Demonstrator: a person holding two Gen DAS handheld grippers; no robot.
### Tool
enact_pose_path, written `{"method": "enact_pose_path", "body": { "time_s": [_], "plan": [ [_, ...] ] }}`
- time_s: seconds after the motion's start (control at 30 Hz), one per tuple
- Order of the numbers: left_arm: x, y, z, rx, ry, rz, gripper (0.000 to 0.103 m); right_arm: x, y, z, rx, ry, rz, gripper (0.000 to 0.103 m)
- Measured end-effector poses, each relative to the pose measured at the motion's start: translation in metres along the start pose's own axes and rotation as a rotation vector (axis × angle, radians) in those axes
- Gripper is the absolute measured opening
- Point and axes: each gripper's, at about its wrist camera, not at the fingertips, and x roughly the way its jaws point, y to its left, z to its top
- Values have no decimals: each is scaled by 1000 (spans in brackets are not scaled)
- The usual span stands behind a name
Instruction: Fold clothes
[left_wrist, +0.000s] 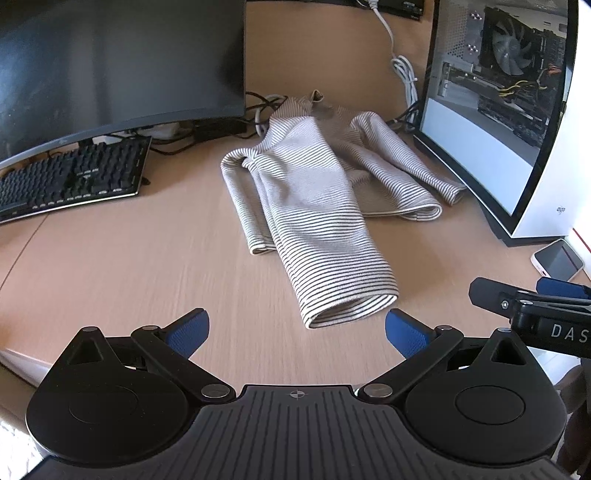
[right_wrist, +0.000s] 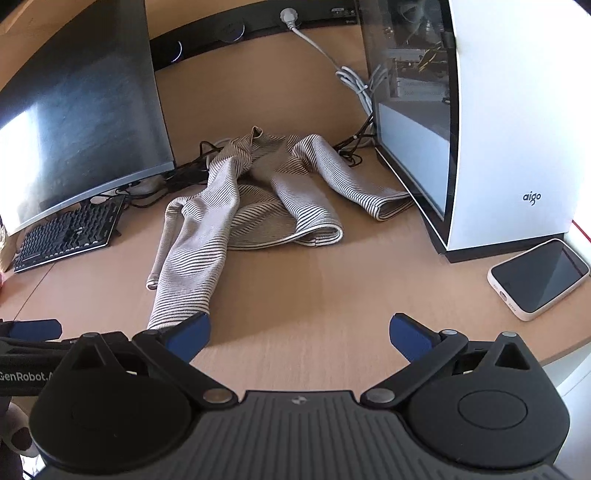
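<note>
1. Lying crumpled in the middle of the counter is a striped top, cream with thin dark stripes; it is not folded flat.
2. One long part of the top reaches toward the cameras, and its open end lies just in front of the left hand-held gripper, between the two blue pads but apart from them.
3. A sleeve lies out to the right, and its cuff ends just beside the base of the PC case.
4. The left hand-held gripper is wide open, with nothing between its pads, and it hovers over the bare counter.
5. The right hand-held gripper is also wide open and holds nothing. In its own view the left pad overlaps the near end of the top, but I cannot tell if it touches the cloth.
6. The two grippers are side by side; each one shows at the edge of the other's view.
7. A dark monitor stands at the left, with a black keyboard under its lower edge.
8. Cables lie behind the top, between monitor and PC case, and a white cable runs down along the case.
9. A phone in a pale cover lies face up at the right, near the case.
</note>
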Motion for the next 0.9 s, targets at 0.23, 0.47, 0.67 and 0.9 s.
{"method": "enact_pose_path", "body": {
  "time_s": [0.23,0.47,0.67,0.9],
  "plan": [
    [-1,3,-2,-13,7,4,103,0,2,-1,-8,7,9,103],
    [-3,3,-3,-20,5,14,103,-1,2,-2,-11,10,18,103],
    [-4,3,-4,-24,9,17,103,-1,1,-3,-9,15,28,103],
    [-3,3,-4,-25,3,17,103,0,-2,-3,-1,19,31,103]
  ]
}}
